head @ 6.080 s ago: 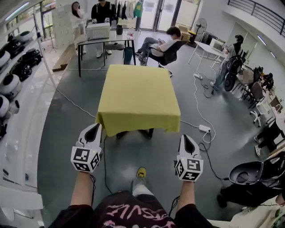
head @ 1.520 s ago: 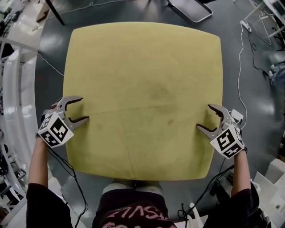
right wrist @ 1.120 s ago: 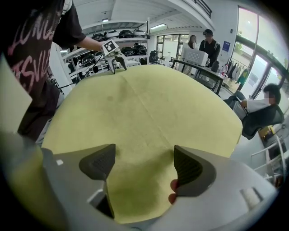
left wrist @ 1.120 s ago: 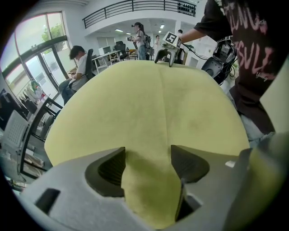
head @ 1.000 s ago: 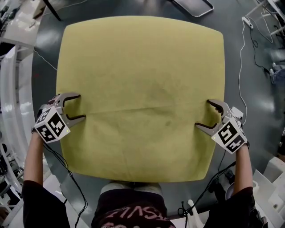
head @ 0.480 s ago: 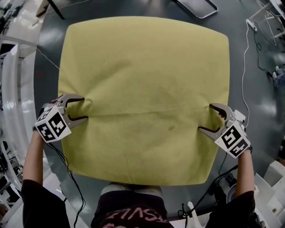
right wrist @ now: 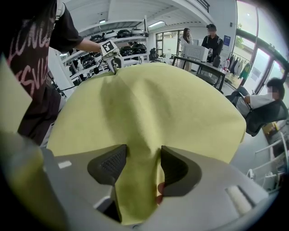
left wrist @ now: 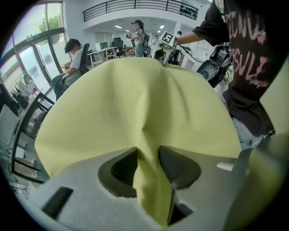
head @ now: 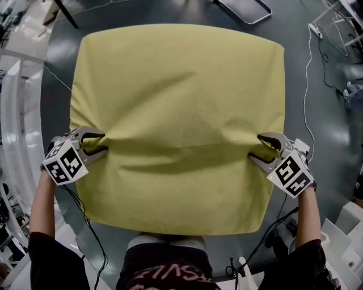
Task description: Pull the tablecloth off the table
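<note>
A yellow-green tablecloth (head: 176, 102) covers the whole square table below me. At its left side my left gripper (head: 101, 144) is closing, with a pinched fold of cloth between its pads. At the right side my right gripper (head: 258, 148) is closing on a fold in the same way. Wrinkles run across the cloth between the two. The left gripper view has the cloth (left wrist: 135, 99) rising as a ridge out of the left gripper (left wrist: 148, 167). In the right gripper view, the right gripper (right wrist: 143, 169) pinches the cloth (right wrist: 153, 103) too. The table itself is hidden.
Grey floor surrounds the table. A white cable (head: 309, 79) trails along the right and white shelving (head: 17, 113) stands at the left. A chair base (head: 244, 8) lies beyond the far edge. People sit and stand at desks (right wrist: 198, 61) in the background.
Both grippers' jaws have narrowed and gathered cloth between them. The flat cloth now shows folds at each gripper and a long crease across the middle.
</note>
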The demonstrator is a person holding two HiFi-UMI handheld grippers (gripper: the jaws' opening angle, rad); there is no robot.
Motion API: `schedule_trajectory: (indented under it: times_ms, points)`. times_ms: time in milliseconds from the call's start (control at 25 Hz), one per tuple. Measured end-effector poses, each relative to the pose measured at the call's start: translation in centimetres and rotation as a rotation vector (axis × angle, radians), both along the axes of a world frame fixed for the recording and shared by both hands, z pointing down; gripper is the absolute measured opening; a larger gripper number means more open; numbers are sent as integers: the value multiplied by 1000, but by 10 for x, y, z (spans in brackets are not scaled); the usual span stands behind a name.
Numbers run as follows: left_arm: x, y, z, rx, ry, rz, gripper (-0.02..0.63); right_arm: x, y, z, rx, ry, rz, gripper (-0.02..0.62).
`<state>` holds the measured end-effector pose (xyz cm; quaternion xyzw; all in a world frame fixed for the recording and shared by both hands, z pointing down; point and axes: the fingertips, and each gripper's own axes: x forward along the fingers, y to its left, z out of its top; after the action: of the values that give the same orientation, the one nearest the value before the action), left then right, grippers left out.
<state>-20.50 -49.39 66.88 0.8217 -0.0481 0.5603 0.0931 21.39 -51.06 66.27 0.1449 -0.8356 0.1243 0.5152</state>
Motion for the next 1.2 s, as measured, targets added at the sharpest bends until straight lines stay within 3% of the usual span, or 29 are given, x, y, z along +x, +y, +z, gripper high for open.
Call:
schedule_trajectory:
  times_ms: [400, 600, 1200]
  points:
    - [2, 4, 1, 18, -34, -21, 48, 4, 3, -1, 9, 7, -32, 33]
    - [0, 7, 2, 81, -52, -62, 9, 2, 5, 0, 41, -3, -36, 17]
    - [1, 21, -2, 160, -31, -129, 8, 8, 22, -2, 113, 20, 11, 15]
